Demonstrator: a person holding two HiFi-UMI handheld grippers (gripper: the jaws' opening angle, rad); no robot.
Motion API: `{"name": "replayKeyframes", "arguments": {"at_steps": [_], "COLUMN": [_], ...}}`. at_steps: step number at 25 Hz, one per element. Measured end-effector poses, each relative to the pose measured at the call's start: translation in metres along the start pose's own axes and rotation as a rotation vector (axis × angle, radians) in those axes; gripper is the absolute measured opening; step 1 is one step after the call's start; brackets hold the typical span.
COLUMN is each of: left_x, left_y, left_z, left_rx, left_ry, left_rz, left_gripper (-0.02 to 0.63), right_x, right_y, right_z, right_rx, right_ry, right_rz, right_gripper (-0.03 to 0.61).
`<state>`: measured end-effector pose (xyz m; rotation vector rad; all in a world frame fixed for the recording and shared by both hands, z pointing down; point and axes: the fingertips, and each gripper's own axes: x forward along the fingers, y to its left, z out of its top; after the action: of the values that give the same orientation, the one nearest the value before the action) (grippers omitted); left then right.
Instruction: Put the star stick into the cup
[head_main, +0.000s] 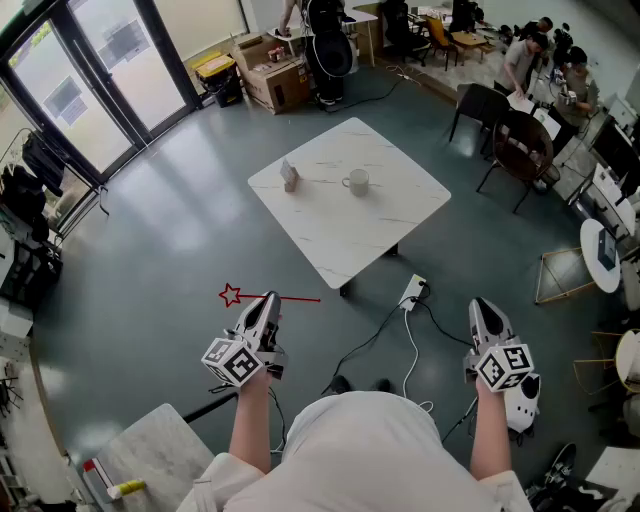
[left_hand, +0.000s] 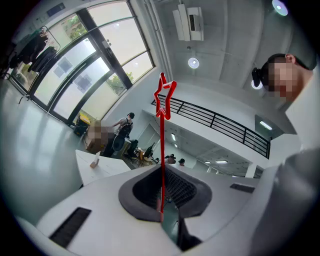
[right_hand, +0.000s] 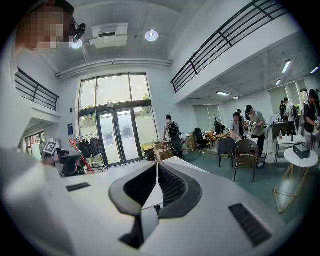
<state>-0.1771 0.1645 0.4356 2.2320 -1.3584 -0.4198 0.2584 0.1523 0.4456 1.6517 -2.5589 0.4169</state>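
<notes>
Left gripper (head_main: 268, 302), seven o'clock, pinches thin red star-tipped stick (head_main: 292, 298); right gripper (head_main: 484, 306) pressed together, empty | step: carry | next: approach white ceramic cup (head_main: 356, 182) at twelve o'clock; lower stick in

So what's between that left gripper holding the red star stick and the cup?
Head view: from the left gripper, shut on the star stick, only bare floor, then white tabletop up to the cup.

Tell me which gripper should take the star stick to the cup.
Left. The left gripper is shut on the red star stick; the right gripper is shut, empty. The cup stands on the table ahead.
</notes>
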Motion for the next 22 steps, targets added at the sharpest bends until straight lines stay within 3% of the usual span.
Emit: {"name": "replayKeyframes", "arguments": {"at_steps": [22], "left_x": [-0.007], "left_y": [0.026], "left_z": [0.007], "left_rx": [-0.014], "left_ry": [0.022], "left_rz": [-0.020], "left_gripper": [0.023], "right_x": [0.018], "right_y": [0.022], "right_z": [-0.010], "right_rx": [0.038], "right_ry": [0.021], "right_rz": [-0.036], "right_gripper": [0.031]}}
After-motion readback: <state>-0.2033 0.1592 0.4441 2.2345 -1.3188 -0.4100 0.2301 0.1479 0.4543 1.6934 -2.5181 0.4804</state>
